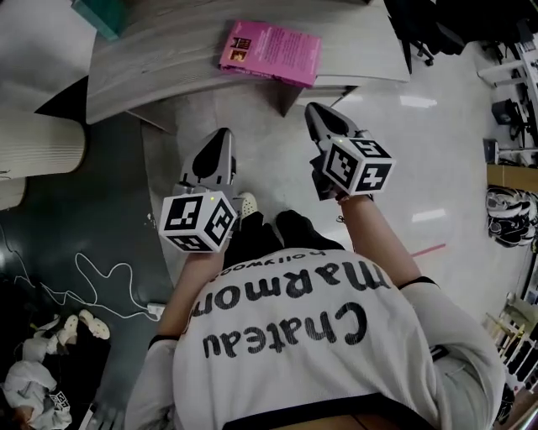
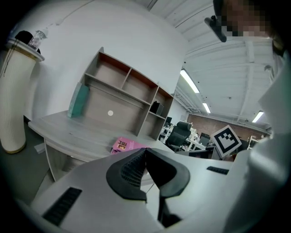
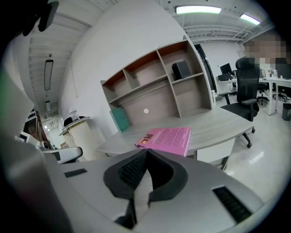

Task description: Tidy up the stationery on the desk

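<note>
A pink book (image 1: 271, 50) lies flat near the front edge of the grey wooden desk (image 1: 168, 59); it also shows as the pink book (image 3: 167, 139) and the pink book (image 2: 125, 145) in the gripper views. A teal book (image 1: 99, 15) leans at the desk's far left. My left gripper (image 1: 220, 138) and right gripper (image 1: 318, 112) hover over the floor in front of the desk, apart from everything. Both are shut with nothing between the jaws.
A shelf unit (image 3: 159, 86) stands at the back of the desk. A tall white ribbed cylinder (image 2: 14, 102) stands left of the desk. Cables and a power strip (image 1: 147, 309) lie on the dark floor at left. Office chairs (image 3: 245, 86) stand to the right.
</note>
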Demonstrator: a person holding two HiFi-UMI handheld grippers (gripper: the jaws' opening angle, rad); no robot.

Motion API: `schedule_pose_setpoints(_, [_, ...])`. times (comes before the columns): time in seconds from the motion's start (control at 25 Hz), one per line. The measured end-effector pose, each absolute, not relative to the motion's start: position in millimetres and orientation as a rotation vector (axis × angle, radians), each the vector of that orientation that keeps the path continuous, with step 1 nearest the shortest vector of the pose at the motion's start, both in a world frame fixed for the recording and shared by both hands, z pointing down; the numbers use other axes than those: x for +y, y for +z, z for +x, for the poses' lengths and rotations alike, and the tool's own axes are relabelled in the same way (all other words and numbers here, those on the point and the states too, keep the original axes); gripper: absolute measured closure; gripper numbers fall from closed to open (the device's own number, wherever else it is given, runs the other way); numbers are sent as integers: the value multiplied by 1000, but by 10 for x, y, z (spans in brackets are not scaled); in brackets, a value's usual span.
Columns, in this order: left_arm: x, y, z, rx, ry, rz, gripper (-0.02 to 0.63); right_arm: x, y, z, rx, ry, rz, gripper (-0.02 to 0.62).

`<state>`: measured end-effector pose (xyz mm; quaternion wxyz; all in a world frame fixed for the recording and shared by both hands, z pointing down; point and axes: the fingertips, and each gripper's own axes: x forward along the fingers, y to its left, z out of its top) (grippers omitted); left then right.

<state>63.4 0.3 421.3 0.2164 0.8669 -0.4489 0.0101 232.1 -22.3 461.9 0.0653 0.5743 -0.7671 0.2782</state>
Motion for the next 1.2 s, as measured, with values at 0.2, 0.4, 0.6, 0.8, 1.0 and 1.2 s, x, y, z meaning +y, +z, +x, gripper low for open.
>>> schedule_pose_setpoints(0.2, [-131,4552,534,-1164,114,2375,591,-506,4924,2263,-2201,797,1741,581])
schedule_pose_setpoints(0.4, [-277,4860,435,-1122,165,2335,591,-793,5043,2258,-2087,491,1683,573])
schedule_pose_setpoints(0.6, [-411,5016,412,-1098,186,2328,591,-1042,5087,2096,-2017,273,1537,520])
schedule_pose_setpoints(0.8, [-486,5089,349,-1107,179,2309,591,-1229,5204,1913,-1905,25,1335,443])
schedule_pose_setpoints(1.0, [-520,5178,265,-1131,175,2275,589,-1377,5392,1881,-1729,-166,1195,381])
schedule_pose_setpoints(1.2, [-524,5252,173,-1161,166,2253,591,-1460,5563,1816,-1618,-306,1099,349])
